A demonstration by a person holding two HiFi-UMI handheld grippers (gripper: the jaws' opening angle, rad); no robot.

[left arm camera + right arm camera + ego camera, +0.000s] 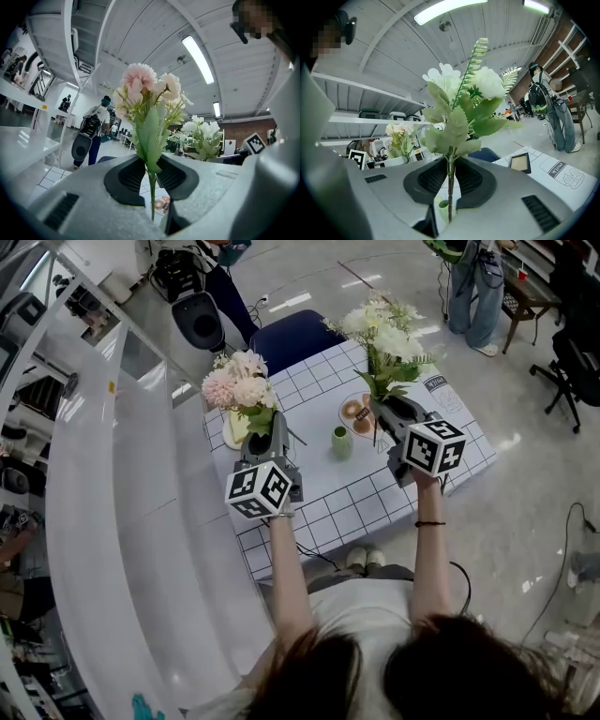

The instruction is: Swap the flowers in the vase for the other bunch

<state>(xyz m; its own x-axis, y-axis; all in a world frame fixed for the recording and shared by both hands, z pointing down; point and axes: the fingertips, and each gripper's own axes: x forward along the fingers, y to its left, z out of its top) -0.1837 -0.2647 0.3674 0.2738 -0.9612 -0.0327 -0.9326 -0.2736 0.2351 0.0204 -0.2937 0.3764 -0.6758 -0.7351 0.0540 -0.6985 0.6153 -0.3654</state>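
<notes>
Both forearms reach fwd, bare and roughly parallel, w/ a thin black band on the right wrist. Each hand carries a marker cube at its gripper's rear. The left hand-held gripper, a grey matte shell w/ black ribbed pads, is clenched on the thin green stem of the pink bunch. The stem stands upright btwn the pads, a serrated leaf just above them and round frilly pink & cream heads on top. The right hand-held gripper, same build, grasps the white bunch the same way: slim stem pinched btwn the pads, broad toothed pale-green leaves, puffy white blooms, a fern-like sprig sticking up. Both grippers point level, bunches upright above the surface, a white cloth w/ dark grid lines. A small green vase, smooth & narrow-mouthed, stands on it btwn the two grippers, apart from both bunches. Beyond the far edge is a dark-blue chair on a glossy floor.
</notes>
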